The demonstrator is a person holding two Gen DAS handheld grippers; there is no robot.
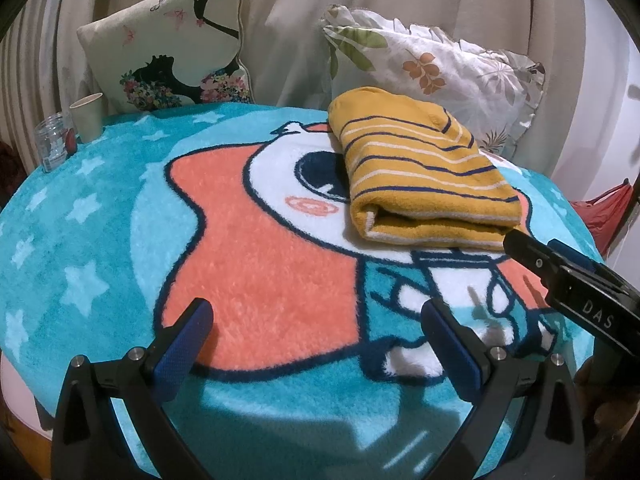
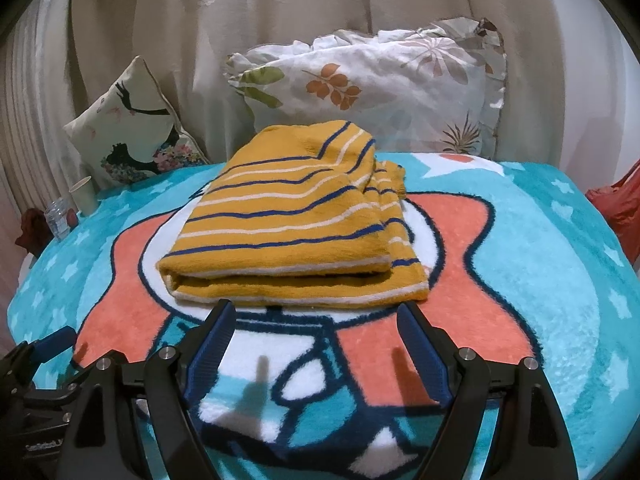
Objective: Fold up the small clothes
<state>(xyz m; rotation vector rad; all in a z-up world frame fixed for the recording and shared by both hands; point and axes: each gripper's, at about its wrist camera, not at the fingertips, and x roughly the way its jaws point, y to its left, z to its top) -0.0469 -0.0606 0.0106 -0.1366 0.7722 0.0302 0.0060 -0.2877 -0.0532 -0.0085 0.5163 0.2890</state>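
Left wrist view: the left claw [image 1: 318, 322] hangs open and empty over a cartoon blanket [image 1: 100, 216]; the folded yellow striped garment [image 1: 424, 176] lies ahead right.

Right wrist view: the right claw [image 2: 316, 322], open and empty, sits just short of the garment's near edge, seemingly finished.

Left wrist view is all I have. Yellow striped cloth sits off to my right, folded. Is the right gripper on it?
Observer: No. The right gripper is open just short of the yellow striped cloth, nothing between its fingers.
Operator: Far right side of the cloth, tidy?
Observer: Not quite. The right wrist view shows an under layer sticking out past the top fold on that side.
Operator: Anything on the blanket beyond it?
Observer: The blanket is bare there, right up to the leaf-print pillow.
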